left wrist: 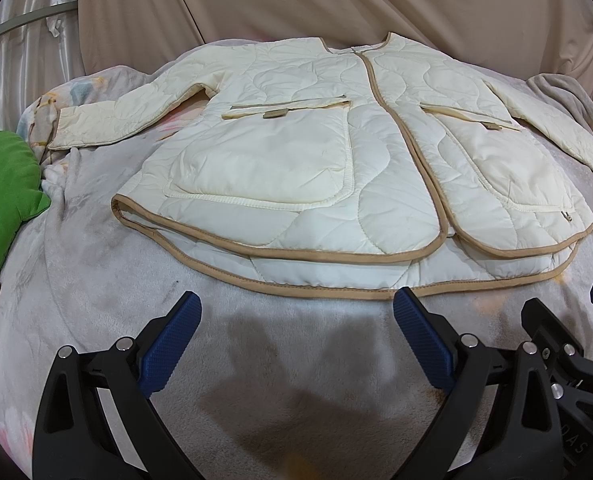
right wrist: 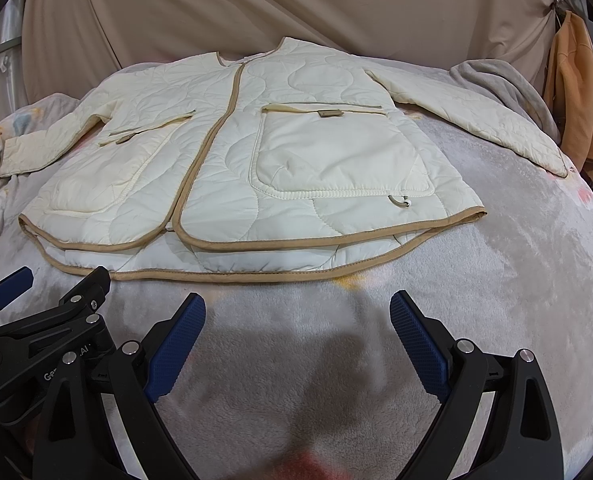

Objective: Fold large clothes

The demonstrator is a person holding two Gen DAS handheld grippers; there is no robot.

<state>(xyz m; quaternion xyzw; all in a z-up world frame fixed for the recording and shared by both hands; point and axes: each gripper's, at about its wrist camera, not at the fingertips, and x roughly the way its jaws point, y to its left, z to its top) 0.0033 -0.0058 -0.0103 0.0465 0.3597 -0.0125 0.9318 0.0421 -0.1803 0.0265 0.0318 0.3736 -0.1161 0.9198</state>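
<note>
A cream quilted jacket (left wrist: 316,152) with tan trim lies flat and face up on a grey fleece blanket (left wrist: 96,260), front closed, both sleeves spread outward, hem toward me. It also shows in the right wrist view (right wrist: 256,152). My left gripper (left wrist: 296,310) is open and empty, just short of the hem's middle. My right gripper (right wrist: 296,312) is open and empty, just short of the hem on the jacket's right half. The right gripper shows at the right edge of the left wrist view (left wrist: 568,312), beside the left one.
A green cushion (left wrist: 4,200) lies at the blanket's left edge. A beige curtain (left wrist: 296,4) hangs behind the jacket. An orange cloth (right wrist: 576,92) hangs at the far right. A bunched grey blanket fold (right wrist: 496,80) sits behind the right sleeve.
</note>
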